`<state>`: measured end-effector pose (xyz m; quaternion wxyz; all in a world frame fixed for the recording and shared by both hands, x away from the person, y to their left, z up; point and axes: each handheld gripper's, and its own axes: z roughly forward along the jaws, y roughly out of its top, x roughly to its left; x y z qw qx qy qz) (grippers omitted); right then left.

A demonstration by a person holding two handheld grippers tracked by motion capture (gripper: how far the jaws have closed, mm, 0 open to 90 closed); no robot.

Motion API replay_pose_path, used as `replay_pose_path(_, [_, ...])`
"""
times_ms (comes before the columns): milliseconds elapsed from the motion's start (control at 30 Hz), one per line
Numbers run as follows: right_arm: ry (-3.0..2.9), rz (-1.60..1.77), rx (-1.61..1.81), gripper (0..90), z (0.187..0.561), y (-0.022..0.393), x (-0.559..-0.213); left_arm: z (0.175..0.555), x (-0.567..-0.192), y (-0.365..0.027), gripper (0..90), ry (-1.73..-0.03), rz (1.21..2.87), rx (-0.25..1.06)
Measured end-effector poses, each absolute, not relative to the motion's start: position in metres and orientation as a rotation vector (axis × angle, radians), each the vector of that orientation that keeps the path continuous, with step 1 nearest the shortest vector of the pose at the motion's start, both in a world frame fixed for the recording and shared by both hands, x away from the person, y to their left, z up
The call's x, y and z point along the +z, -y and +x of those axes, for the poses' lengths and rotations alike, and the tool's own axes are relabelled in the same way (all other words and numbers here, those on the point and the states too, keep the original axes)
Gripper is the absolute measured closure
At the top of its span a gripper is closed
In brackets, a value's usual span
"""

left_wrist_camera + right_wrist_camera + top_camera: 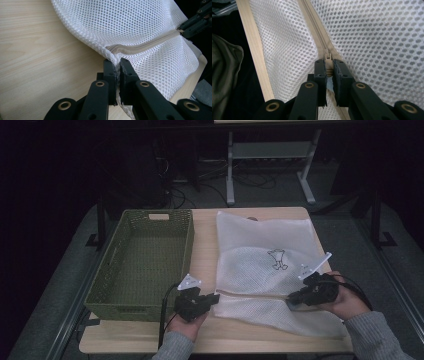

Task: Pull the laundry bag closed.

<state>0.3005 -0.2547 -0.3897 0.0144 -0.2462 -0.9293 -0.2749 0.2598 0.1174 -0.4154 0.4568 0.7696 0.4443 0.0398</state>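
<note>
White honeycomb-mesh laundry bag (265,255) on pale wooden table (202,255), left gripper (118,65) clenched on its corner, right gripper (329,65) pinching beige zipper pull (327,55), woven green basket (142,260) alongside

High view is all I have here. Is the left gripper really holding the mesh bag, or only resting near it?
Observer: The left gripper is shut on the mesh bag, pinching its corner at the end of the zipper.
Operator: And what does the right one hold?
Observer: The right gripper is shut on the zipper pull.
Operator: Is the zipper open there?
Observer: Ahead of the pull, its teeth look joined.
</note>
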Motion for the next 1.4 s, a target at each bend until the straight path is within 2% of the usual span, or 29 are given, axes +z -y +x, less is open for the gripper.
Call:
replay_pose_path(333, [2.885, -0.79, -0.856, 81.5, 0.302, 0.263, -0.392, 0.258, -0.411, -0.117, 85.6, -1.091, 1.915, 0.13])
replay_pose_path(1400, [2.839, -0.872, -0.929, 81.4, 0.293, 0.296, -0.404, 0.26, -0.411, -0.118, 85.6, -1.108, 1.927, 0.118])
